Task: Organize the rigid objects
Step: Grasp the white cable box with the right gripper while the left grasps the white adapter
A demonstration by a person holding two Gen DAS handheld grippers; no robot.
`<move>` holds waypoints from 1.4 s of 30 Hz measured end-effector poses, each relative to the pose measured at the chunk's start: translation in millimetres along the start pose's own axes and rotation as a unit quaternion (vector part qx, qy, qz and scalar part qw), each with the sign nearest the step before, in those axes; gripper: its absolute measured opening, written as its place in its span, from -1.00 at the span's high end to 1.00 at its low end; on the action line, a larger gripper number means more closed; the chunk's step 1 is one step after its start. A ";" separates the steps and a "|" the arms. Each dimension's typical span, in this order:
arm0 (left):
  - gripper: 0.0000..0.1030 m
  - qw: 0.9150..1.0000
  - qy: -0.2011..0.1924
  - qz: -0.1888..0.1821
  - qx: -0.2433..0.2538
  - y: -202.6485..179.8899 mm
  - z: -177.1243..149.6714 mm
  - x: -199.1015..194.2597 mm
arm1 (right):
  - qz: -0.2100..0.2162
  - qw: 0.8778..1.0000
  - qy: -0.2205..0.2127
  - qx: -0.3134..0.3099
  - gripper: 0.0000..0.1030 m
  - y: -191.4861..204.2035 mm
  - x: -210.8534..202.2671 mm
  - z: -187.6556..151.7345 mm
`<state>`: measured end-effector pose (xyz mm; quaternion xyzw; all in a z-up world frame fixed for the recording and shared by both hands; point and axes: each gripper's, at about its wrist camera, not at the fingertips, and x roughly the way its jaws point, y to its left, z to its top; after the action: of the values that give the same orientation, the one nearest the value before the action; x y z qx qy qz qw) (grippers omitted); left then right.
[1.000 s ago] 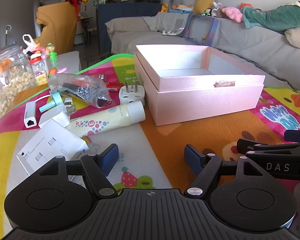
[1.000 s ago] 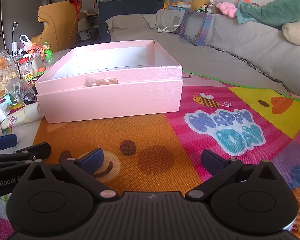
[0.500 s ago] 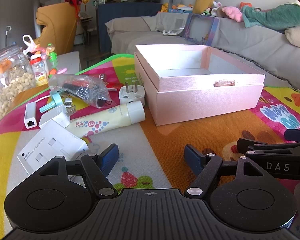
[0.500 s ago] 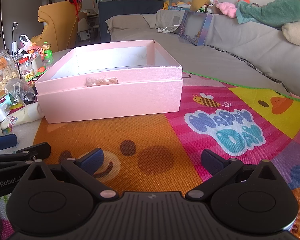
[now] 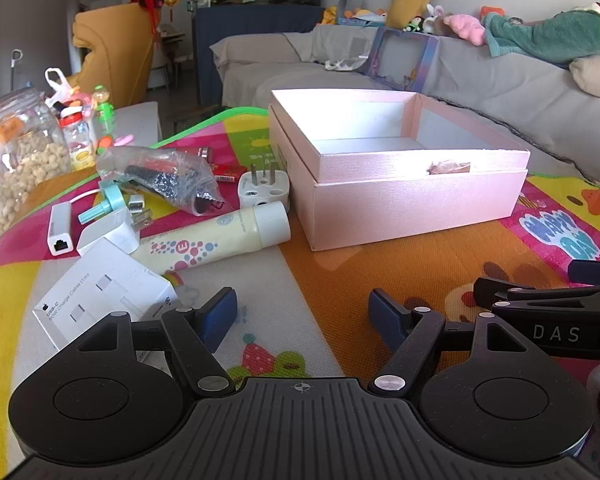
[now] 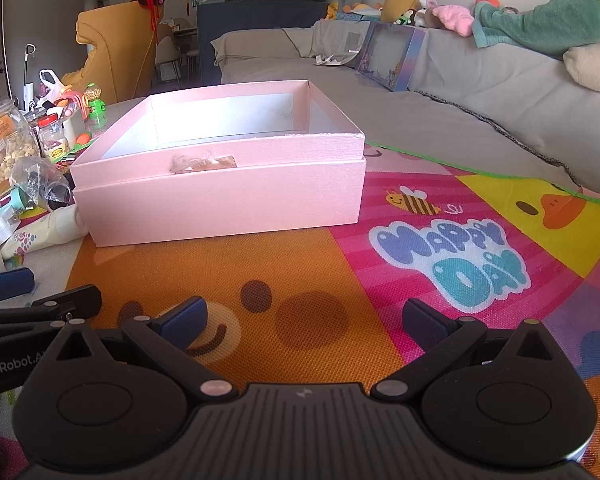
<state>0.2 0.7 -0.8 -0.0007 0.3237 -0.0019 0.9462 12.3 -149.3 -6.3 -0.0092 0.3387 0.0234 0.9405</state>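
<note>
An open pink box [image 5: 412, 200] stands on the colourful mat; it also shows in the right wrist view [image 6: 220, 196], and I see nothing inside. Left of it lie a cream tube [image 5: 220, 236], a white three-pin plug [image 5: 263, 190], a white charger [image 5: 112, 230], a white cable box [image 5: 100, 296], a white adapter [image 5: 60, 230] and a clear bag of small parts [image 5: 168, 180]. My left gripper [image 5: 302, 312] is open and empty, low over the mat in front of the tube. My right gripper [image 6: 304, 320] is open and empty, in front of the box.
A glass jar of nuts [image 5: 16, 164] and small bottles [image 5: 78, 136] stand at the left. A grey sofa [image 5: 500, 92] with toys runs behind the mat. A yellow chair [image 5: 112, 56] stands at the back left. The right gripper's arm [image 5: 548, 312] crosses the left wrist view.
</note>
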 end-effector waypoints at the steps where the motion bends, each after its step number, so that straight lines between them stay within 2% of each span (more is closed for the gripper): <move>1: -0.53 1.000 0.000 0.000 0.000 0.1 0.0 0.0 | 0.001 1.000 0.000 0.001 -1.00 -0.8 1.5 0.9; 5: -0.53 1.000 -0.001 0.001 0.001 -0.1 0.1 -0.4 | 0.003 1.000 0.004 0.001 -1.00 -4.6 3.3 1.1; 8: -0.41 1.000 -0.004 0.001 -0.005 1.0 -0.1 -3.7 | 0.026 0.999 0.042 -0.021 -1.00 -9.5 4.7 11.2; 10: -0.39 1.000 -0.015 -0.005 -0.013 3.9 -1.9 -12.4 | 0.043 0.997 0.058 -0.028 -1.00 -14.4 6.2 14.7; 16: -0.39 0.998 -0.055 0.004 -0.037 31.1 4.2 -60.1 | 0.040 0.996 0.071 -0.043 -1.00 -9.0 7.1 18.0; 17: -0.39 0.997 -0.059 0.011 -0.045 41.0 6.9 -68.1 | 0.043 0.995 0.076 -0.052 -0.96 -6.8 7.5 21.1; 18: -0.39 0.996 -0.062 0.020 -0.058 54.0 10.7 -75.9 | 0.052 0.993 0.075 -0.068 -0.79 -2.2 5.6 23.8; 20: -0.39 0.994 -0.057 0.053 -0.081 80.5 16.1 -85.4 | 0.112 0.984 0.066 -0.117 -0.75 15.2 -3.4 28.2; 23: -0.34 0.987 -0.036 0.103 -0.114 119.8 19.2 -89.2 | 0.210 0.964 0.019 -0.162 -0.75 49.0 -25.4 31.2; 25: -0.23 0.984 -0.022 0.103 -0.145 142.1 16.4 -90.3 | 0.251 0.949 -0.033 -0.187 -0.75 73.9 -36.7 31.5; 27: -0.16 0.981 -0.020 0.096 -0.164 156.2 12.7 -92.6 | 0.266 0.939 -0.087 -0.200 -0.75 98.1 -45.1 30.5; 28: -0.16 0.981 -0.022 0.099 -0.168 161.3 11.0 -94.6 | 0.281 0.929 -0.094 -0.222 -0.75 112.3 -46.5 31.0; 30: -0.16 0.979 -0.029 0.110 -0.172 168.4 7.7 -97.2 | 0.334 0.898 -0.059 -0.280 -0.75 143.1 -41.7 31.5; 31: -0.16 0.978 -0.031 0.112 -0.175 172.7 6.6 -97.4 | 0.352 0.886 -0.035 -0.300 -0.75 157.4 -36.2 30.6; 32: -0.16 0.977 -0.031 0.112 -0.179 176.7 5.7 -97.3 | 0.357 0.880 -0.018 -0.311 -0.75 170.7 -30.3 28.6; 35: -0.16 0.978 -0.029 0.107 -0.178 184.4 3.5 -94.3 | 0.334 0.882 -0.014 -0.332 -0.73 196.5 -19.5 19.5; 37: -0.16 0.980 -0.030 0.101 -0.169 184.5 6.5 -88.9 | 0.317 0.885 -0.012 -0.341 -0.53 202.4 -11.1 17.7; 38: -0.16 0.981 -0.031 0.098 -0.165 184.5 8.5 -85.7 | 0.313 0.886 0.002 -0.343 -0.36 203.9 -4.1 18.8; 40: -0.17 0.982 -0.032 0.093 -0.159 185.6 15.1 -75.2 | 0.323 0.888 0.019 -0.326 -0.35 195.8 -5.1 22.7; 42: -0.16 0.983 -0.031 0.087 -0.158 188.1 23.7 -61.6 | 0.321 0.892 0.010 -0.320 -0.34 179.2 -14.8 22.4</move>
<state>-33.4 189.0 55.1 -0.1219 0.2893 0.1317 0.9403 6.1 29.9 20.1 -0.2009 0.3065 0.4306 0.8248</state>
